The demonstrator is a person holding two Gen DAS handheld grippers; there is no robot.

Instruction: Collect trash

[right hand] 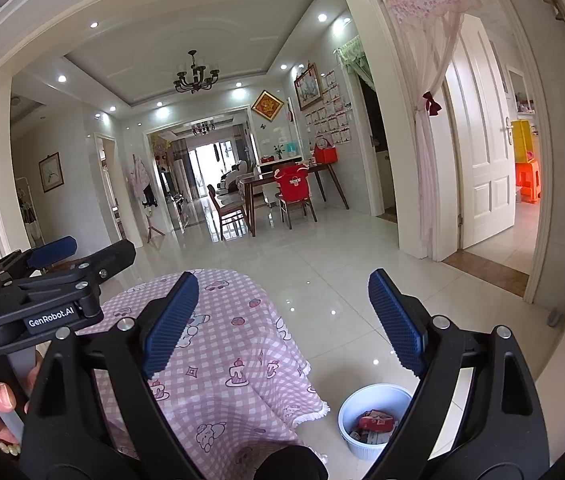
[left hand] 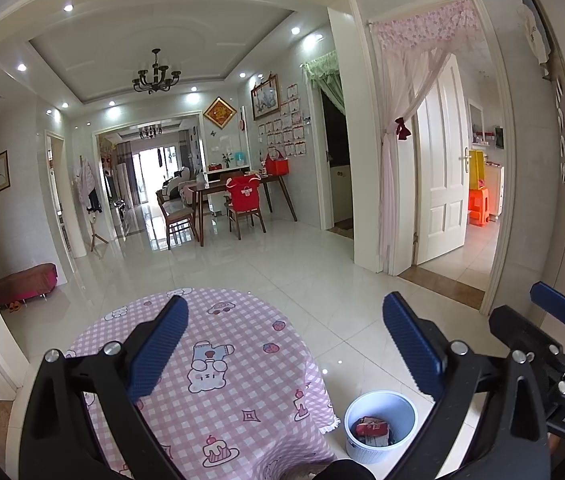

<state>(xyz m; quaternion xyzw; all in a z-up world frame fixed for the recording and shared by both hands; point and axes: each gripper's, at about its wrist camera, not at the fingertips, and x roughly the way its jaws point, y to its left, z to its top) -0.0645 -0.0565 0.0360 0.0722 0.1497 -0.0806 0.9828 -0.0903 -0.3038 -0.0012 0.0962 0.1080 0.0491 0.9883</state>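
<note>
Both grippers are held with jaws spread wide and empty above the round table draped in a pink checked cartoon-print cloth (left hand: 218, 360).

Left gripper (left hand: 286, 344) and right gripper (right hand: 282, 320) grip nothing; red wrappers (left hand: 372, 426) are seen inside the white ribbed plastic bin (left hand: 380, 426) on the floor just right of the table. No trash is visible on the cloth, so collection is judged done or nearly so; remaining litter must be sought next.

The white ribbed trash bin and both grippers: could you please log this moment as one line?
left gripper: open, empty | right gripper: open, empty | white ribbed trash bin: on floor beside pink checked tablecloth, red wrappers inside
</note>
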